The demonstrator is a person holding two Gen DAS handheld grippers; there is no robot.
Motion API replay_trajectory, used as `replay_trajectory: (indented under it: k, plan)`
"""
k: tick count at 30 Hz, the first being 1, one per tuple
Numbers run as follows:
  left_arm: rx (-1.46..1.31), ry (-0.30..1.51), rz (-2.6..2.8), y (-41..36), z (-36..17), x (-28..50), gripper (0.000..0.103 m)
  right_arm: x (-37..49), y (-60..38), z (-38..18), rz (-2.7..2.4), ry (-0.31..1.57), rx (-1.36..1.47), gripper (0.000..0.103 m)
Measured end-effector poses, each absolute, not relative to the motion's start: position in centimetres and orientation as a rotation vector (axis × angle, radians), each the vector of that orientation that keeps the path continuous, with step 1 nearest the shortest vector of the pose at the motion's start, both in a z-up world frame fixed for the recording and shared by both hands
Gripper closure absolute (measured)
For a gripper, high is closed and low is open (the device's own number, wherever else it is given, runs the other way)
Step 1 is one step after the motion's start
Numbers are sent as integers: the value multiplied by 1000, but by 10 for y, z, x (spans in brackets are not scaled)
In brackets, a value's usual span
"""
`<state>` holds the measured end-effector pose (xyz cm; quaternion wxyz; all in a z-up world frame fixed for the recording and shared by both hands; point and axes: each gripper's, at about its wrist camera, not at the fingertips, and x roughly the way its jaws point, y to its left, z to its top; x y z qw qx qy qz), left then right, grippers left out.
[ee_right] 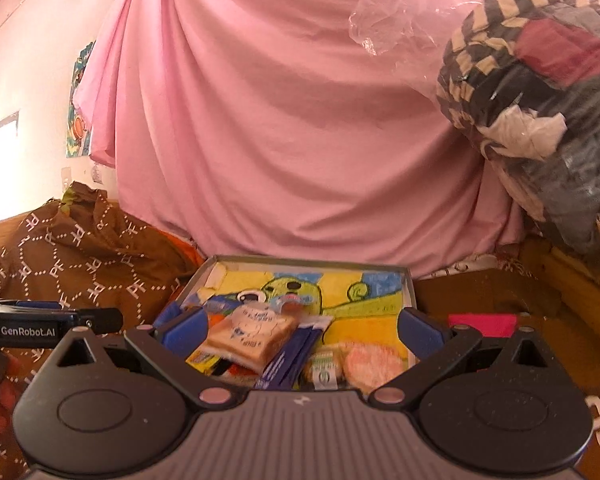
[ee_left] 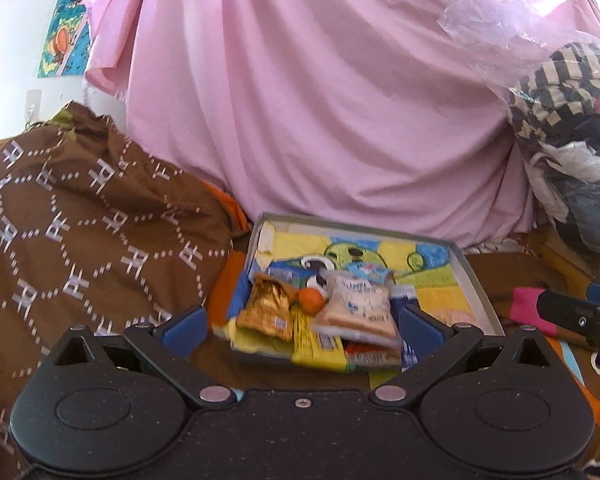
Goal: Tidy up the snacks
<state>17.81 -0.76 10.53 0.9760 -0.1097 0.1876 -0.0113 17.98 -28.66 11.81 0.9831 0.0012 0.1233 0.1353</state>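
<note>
Snacks, assorted, lot of several packets: we find them heaped in the near end of a shallow grey tray (ee_left: 476, 280) that rests on a brown patterned cloth (ee_left: 80, 216), with a pink sheet (ee_left: 320, 100) hanging behind it.

Tray lining: a yellow, green and blue cartoon print (ee_left: 380, 256), bare across the far and right part.

Contents as we read them from the left wrist view:
- gold foil packet (ee_left: 266, 310), at the left of the heap;
- small orange round item (ee_left: 311, 301), just beside the foil packet;
- clear-wrapped sandwich biscuit packet (ee_left: 358, 310), lying on top, tilted;
- yellow wrapper (ee_left: 316, 348), under both, reaching the near rim.

From the right wrist view we add:
- dark blue sachets (ee_right: 296, 354), just right of the biscuit packet;
- pale pink round item (ee_right: 370, 362), near the right wall;
- small green-and-white packet (ee_right: 324, 372), beside it.

Print on the labels is too blurred to read.

Tools: our left gripper (ee_left: 302, 328) hangs over the near edge of the tray, fingers spread wide, nothing between them. Our right gripper (ee_right: 300, 330) is likewise spread and empty, above the heap. A pink object (ee_right: 482, 324) lies on the cloth outside the tray, to its right.
</note>
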Motion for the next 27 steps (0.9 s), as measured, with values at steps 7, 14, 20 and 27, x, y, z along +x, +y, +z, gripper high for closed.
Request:
replay_trajectory:
  k: [7, 14, 20, 27]
  plan:
    - [-215, 411, 1, -9, 91, 151, 1, 151, -291, 107, 263, 262, 32, 0]
    - [-209, 405, 36, -11, 83, 130, 1, 123, -285, 88, 250, 262, 59, 0]
    - [-174, 428, 62, -12, 69, 111, 1, 102, -278, 68, 217, 255, 88, 0]
    - [-184, 462, 109, -5, 52, 92, 1, 79, -276, 48, 179, 262, 117, 0]
